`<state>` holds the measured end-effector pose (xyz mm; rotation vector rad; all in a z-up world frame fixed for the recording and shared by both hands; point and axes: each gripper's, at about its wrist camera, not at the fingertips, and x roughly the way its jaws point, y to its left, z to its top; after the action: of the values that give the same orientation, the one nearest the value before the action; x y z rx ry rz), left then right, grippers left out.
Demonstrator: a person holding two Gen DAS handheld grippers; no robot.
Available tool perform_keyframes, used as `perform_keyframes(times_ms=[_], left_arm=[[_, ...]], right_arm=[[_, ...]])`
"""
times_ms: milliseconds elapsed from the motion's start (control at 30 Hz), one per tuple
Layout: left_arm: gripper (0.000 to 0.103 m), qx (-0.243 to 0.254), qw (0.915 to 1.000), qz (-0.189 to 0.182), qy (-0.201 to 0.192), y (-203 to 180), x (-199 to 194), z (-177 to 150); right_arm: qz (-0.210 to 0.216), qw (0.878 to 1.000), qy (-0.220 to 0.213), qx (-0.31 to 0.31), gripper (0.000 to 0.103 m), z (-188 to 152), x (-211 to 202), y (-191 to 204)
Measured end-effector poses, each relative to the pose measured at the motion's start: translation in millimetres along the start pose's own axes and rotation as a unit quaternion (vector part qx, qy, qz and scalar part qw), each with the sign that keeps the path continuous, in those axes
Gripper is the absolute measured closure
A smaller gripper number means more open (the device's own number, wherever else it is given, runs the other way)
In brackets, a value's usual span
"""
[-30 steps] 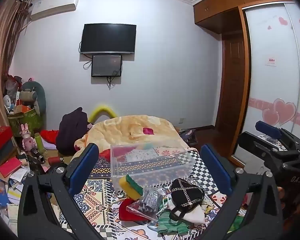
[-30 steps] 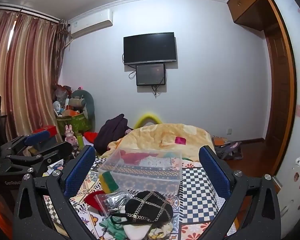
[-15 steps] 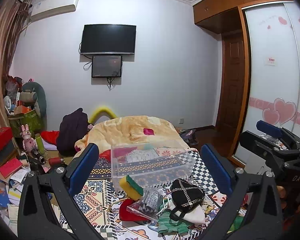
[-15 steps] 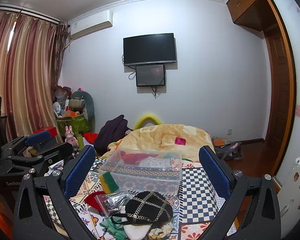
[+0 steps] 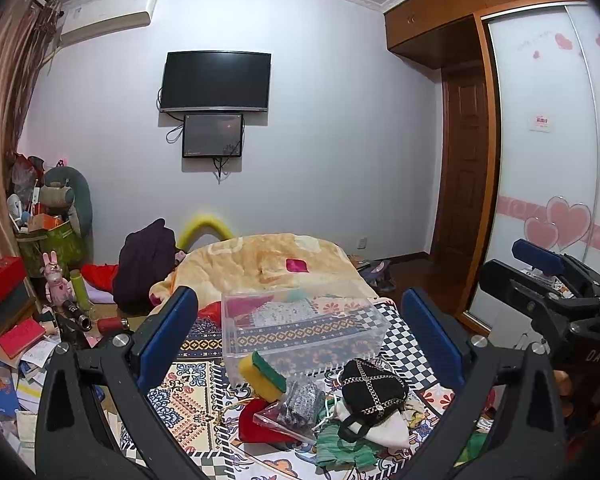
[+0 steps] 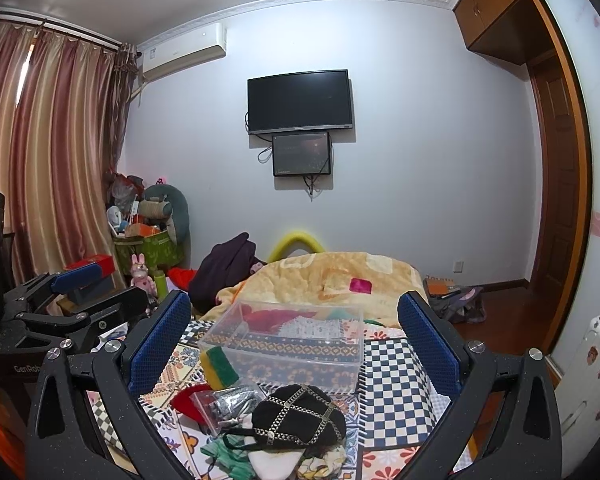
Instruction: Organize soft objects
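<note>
**Both grippers poised over the soft pile, nothing held**

We hold the left gripper (image 5: pixel 300 328) with its jaws spread wide and empty; the right gripper (image 6: pixel 294 328) is the same, wide and empty. Both hang above the patterned bedspread (image 6: pixel 392 364), clear of every item.

In the right wrist view, at 6 o'clock between the jaws, sits the black cap (image 6: pixel 300 416) with its chain lattice, resting on a white cloth (image 6: pixel 274 462) and green fabric (image 6: pixel 224 456). At 7 o'clock lie a clear bag (image 6: pixel 224 400) and a red cloth (image 6: pixel 188 400). The yellow-green sponge (image 6: pixel 219 366) leans against the clear bin (image 6: pixel 288 344) at 12 o'clock.

In the left wrist view the same pile lies at 6 o'clock: cap (image 5: pixel 372 388), sponge (image 5: pixel 262 372), bin (image 5: pixel 304 328) beyond.

Our judgement: first pick pending. We should descend on the topmost cap, pinch its crown and not the chain, lift straight, then carry over the bin rim before releasing.
</note>
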<state>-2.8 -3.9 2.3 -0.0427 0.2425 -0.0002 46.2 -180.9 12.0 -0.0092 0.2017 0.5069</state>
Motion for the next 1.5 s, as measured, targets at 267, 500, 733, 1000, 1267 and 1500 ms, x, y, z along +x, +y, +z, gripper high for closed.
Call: perform_keyframes(times_ms=[267,500,733,1000,1267,1500], left_arm=[[0.000,0.002,1.0000,-0.001,-0.001,-1.5,0.4,1.5],[0.000,0.004,1.0000,-0.004,-0.005,-4.8,-3.1,1.6],[0.000,0.003,1.0000,-0.005,-0.006,-5.3,-3.6,1.1],[0.000,0.002,1.0000,-0.006,-0.006,-5.0,-4.7,1.2],[0.000,0.003,1.0000,-0.006,-0.003,-5.7,-3.7,-0.3],[0.000,0.002,0.9998,-0.004,0.019,-0.7,11.2,-9.1]], right_arm=[[0.001,1.000,-0.003,0.002,0.000,0.2,-0.3,-0.8],[0.001,1.000,-0.007,0.003,0.000,-0.9,-0.9,-1.2],[0.002,1.000,-0.010,0.002,0.000,-2.6,-2.3,-1.4],[0.002,1.000,-0.010,0.003,0.000,-3.1,-2.4,-1.7],[0.004,1.000,-0.007,0.004,0.000,-4.5,-0.8,-2.5],[0.005,1.000,0.016,0.009,0.000,-15.4,13.3,-7.8]])
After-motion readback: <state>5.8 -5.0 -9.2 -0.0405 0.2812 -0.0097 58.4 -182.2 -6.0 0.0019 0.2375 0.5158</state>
